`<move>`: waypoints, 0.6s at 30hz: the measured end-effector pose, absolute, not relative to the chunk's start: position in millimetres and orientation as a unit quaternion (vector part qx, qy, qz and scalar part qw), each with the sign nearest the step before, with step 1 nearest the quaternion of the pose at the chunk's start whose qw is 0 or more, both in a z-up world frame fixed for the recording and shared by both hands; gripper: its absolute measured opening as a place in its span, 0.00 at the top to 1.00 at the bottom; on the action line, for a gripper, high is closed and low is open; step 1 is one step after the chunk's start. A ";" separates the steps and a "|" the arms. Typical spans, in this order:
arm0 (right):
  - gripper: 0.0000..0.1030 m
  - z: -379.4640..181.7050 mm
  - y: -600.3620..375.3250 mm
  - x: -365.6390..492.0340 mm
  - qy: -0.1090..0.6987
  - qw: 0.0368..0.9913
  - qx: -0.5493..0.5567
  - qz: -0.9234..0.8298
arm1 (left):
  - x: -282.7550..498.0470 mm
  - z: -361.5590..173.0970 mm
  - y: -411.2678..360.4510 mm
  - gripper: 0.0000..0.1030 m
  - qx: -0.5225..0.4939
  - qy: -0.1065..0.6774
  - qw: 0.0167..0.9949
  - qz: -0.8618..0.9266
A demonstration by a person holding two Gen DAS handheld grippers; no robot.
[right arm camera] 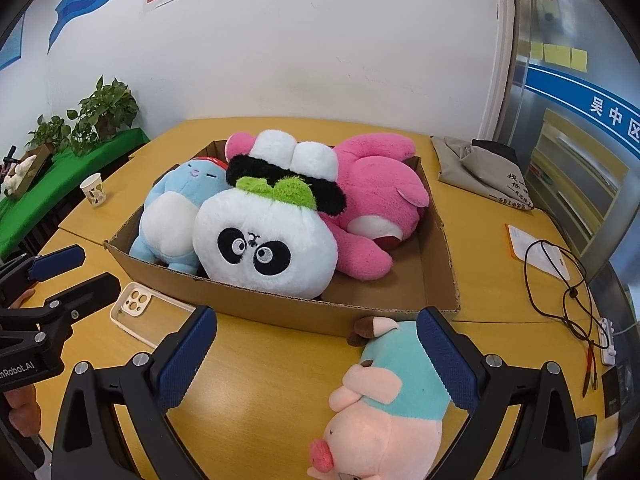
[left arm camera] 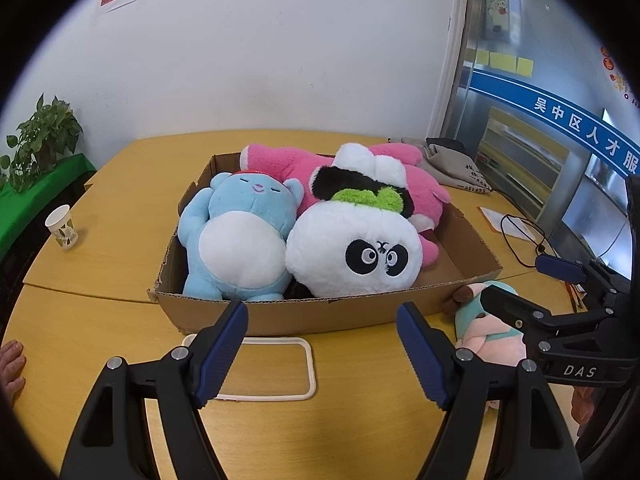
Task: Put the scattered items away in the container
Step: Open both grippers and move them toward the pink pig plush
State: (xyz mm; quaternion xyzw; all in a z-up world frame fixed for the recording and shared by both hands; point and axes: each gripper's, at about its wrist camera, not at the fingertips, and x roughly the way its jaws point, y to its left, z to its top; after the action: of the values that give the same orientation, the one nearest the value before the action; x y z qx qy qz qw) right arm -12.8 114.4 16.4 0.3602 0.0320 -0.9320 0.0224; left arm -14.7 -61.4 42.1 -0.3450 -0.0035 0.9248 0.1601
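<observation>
- Left gripper (left arm camera: 322, 354) hangs wide open, empty, over a phone case (left arm camera: 280, 368).
- Right gripper (right arm camera: 316, 364), open, flanks the pig (right arm camera: 384, 412) beside the box (right arm camera: 280, 312).

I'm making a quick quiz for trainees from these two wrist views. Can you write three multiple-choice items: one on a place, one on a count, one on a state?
1. Where is the pig toy?
A. in the box
B. on the table in front of the box
C. on the cup

2. How many soft toys lie in the box?
A. one
B. three
C. five

3. The left gripper is:
A. open, holding nothing
B. shut on the phone case
C. shut on the cup

Answers: 1 B, it lies outside the near wall. 2 B, blue, panda, pink. 3 A, only table and phone case show between its fingers.
</observation>
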 end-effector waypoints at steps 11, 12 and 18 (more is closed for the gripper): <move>0.01 8.9 119.6 -10.6 0.022 0.018 0.370 -0.929 | -17.1 38.5 -58.2 0.25 -0.347 -0.009 0.166 0.923; 0.01 7.3 119.5 -10.1 0.024 0.019 0.371 -0.928 | -17.4 37.4 -58.1 0.25 -0.348 -0.011 0.166 0.923; 0.01 3.5 128.4 -10.0 0.013 0.017 0.377 -0.926 | -17.8 34.1 -54.4 0.25 -0.354 -0.016 0.181 0.917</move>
State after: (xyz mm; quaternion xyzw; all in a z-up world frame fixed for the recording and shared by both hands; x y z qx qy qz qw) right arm -10.0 128.4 3.5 0.3769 0.0127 -0.9260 0.0168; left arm -17.8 -54.4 34.1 -0.3538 -0.0163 0.9175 0.1810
